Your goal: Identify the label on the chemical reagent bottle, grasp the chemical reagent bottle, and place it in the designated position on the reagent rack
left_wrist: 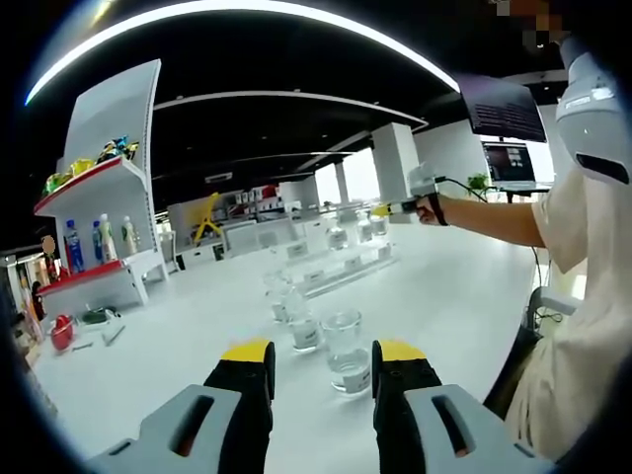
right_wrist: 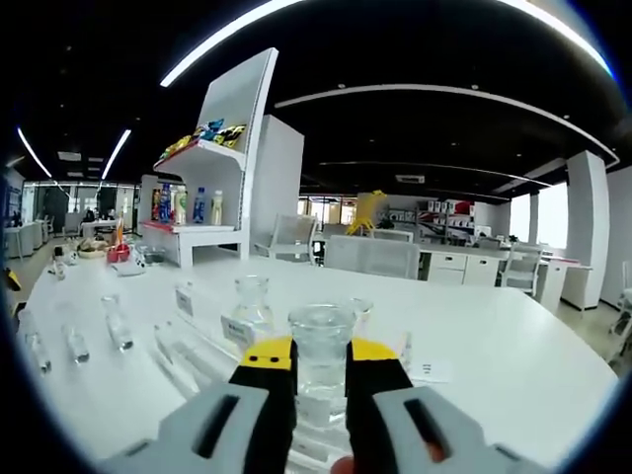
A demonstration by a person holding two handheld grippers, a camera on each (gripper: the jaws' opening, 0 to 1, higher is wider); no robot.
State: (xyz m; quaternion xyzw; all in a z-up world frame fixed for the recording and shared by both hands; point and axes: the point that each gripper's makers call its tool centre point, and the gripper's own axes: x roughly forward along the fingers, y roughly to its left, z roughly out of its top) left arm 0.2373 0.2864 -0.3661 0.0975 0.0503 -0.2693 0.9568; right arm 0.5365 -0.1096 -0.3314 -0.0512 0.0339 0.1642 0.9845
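Reagent bottle (right_wrist: 321, 360), clear glass w/ wide round mouth, upright btwn right gripper (right_wrist: 321, 373) fingers, which pinch it from both sides above white bench (right_wrist: 494, 365). Just behind it a labelled flask (right_wrist: 251, 308) on the clear reagent rack (right_wrist: 193, 348). Left gripper (left_wrist: 323, 367) fingers spread, nothing btwn them; small clear bottles (left_wrist: 348, 348) stand on bench just ahead. White display shelf (right_wrist: 219, 188) w/ coloured drinks well behind
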